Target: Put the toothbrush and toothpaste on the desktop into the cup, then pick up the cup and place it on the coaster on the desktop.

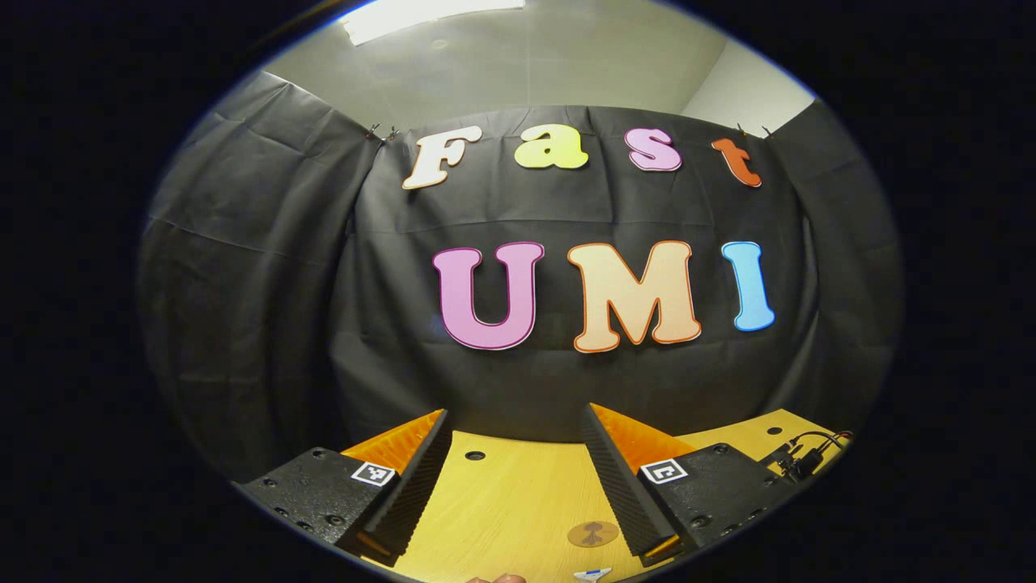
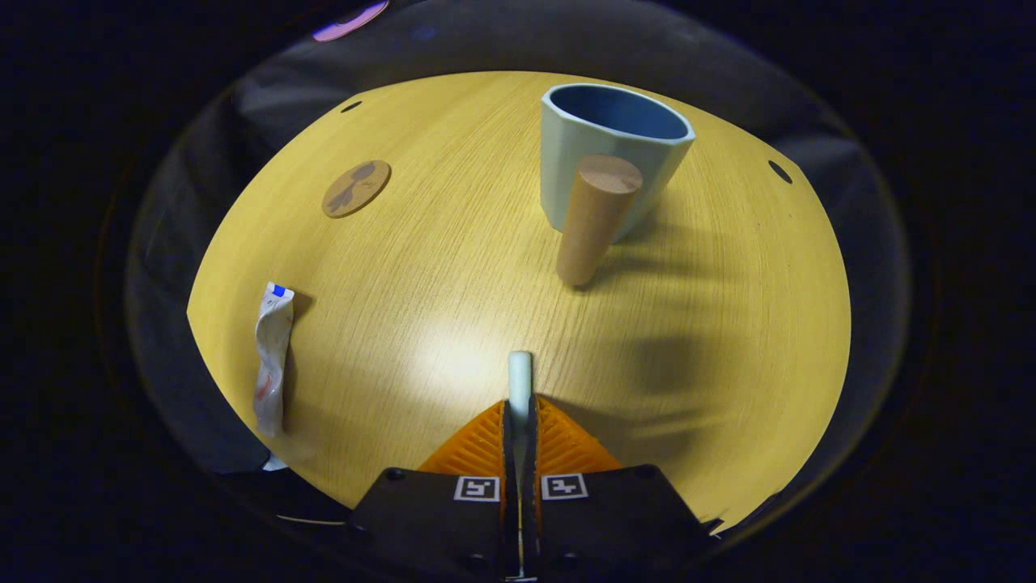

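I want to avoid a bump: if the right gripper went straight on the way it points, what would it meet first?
Probably the cup's wooden handle, ahead and slightly right of the right gripper, which holds the toothbrush; then the cup. Depth is unclear; it may pass above.

We see a yellow, wood-grained worktop (image 2: 453, 267). On it stands a pale blue cup (image 2: 603, 150) with a darker blue inside and a tan wooden handle (image 2: 593, 217). The round brown coaster (image 2: 356, 188) bears a dark leaf-like motif. The crumpled toothpaste tube (image 2: 271, 356) is white with blue and red marks.
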The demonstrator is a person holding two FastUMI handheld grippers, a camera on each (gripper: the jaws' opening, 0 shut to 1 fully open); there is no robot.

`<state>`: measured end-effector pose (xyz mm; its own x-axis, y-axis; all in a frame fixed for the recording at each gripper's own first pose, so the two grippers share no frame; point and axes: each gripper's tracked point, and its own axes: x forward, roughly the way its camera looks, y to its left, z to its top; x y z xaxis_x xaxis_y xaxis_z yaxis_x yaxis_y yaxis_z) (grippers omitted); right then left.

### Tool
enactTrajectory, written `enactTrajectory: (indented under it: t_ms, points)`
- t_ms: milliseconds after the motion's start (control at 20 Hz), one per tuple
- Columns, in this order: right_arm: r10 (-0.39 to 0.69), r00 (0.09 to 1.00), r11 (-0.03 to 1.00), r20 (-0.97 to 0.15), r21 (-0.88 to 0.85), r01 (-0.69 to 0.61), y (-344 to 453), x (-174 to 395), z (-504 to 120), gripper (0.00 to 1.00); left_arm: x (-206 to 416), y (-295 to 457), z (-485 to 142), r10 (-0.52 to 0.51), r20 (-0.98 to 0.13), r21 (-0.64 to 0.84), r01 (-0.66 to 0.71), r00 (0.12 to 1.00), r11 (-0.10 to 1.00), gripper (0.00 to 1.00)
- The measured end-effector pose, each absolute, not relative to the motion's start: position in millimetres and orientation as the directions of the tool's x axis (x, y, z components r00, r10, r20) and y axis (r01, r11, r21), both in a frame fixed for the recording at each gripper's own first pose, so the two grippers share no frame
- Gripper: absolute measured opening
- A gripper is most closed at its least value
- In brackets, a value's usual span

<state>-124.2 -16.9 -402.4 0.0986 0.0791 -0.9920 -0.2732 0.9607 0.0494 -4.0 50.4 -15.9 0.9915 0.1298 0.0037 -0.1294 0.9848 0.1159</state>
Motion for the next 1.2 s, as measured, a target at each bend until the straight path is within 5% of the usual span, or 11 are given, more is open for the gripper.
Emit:
enactTrajectory:
  t_ms: [650, 1200]
  points:
    - [0.119, 0.132, 0.970, -0.984, 0.087, -0.228, -15.5, -117.6, -401.1, 0.04, -15.5, 23.2, -130.4, 0.047, -0.314, 0.063, -0.029, 0.948, 0.998, 0.94]
    - [0.123, 0.155, 0.966, -0.980, 0.083, -0.244, -15.2, -116.9, -400.6, 0.05, -50.7, -1.4, -253.1, -0.025, -0.643, 0.044, 0.069, 0.765, 0.997, 0.95]
